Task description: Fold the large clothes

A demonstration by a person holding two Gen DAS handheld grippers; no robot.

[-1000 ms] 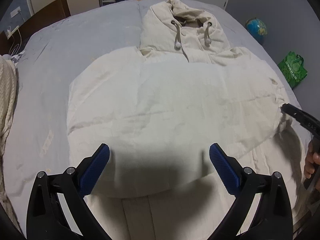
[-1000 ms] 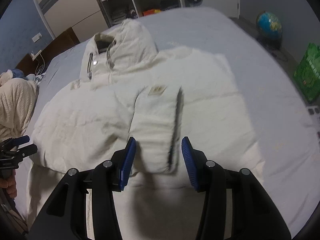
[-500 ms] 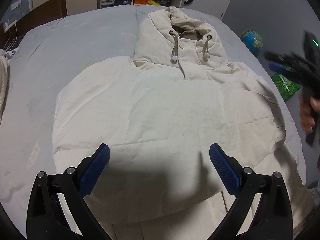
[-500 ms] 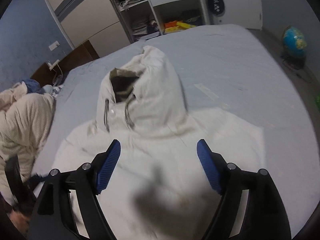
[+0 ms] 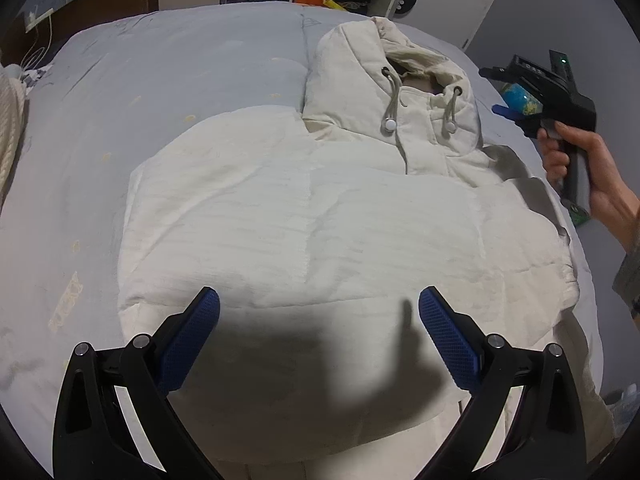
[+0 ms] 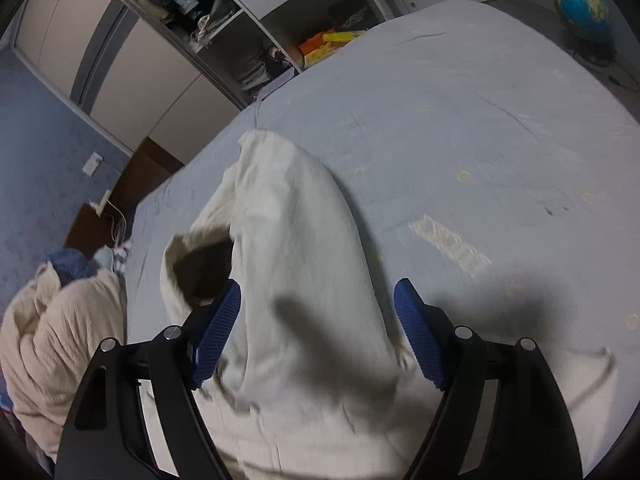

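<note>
Cream hooded jacket (image 5: 304, 216) spread flat mid-bed (image 5: 160, 80), hood (image 6: 288, 232) toward far edge. Left gripper (image 5: 319, 336) wide apart above hem, empty. Right gripper (image 6: 318, 336) spread wide over hood, gripping nothing.

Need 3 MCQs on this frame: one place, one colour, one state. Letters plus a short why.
1. Where does the cream hooded padded jacket lie?
A. on the pale blue bedsheet
B. on a chair
C. on the floor

2. What colour are the left gripper pads?
A. red
B. blue
C. white

3. How do the right gripper jaws stand?
A. shut on a drawcord
B. shut, empty
C. open, over the hood

Key: 1 A, sheet shows all round the jacket; 2 B, both pads are blue; 3 C, the pads stand wide apart, pinching nothing.
</note>
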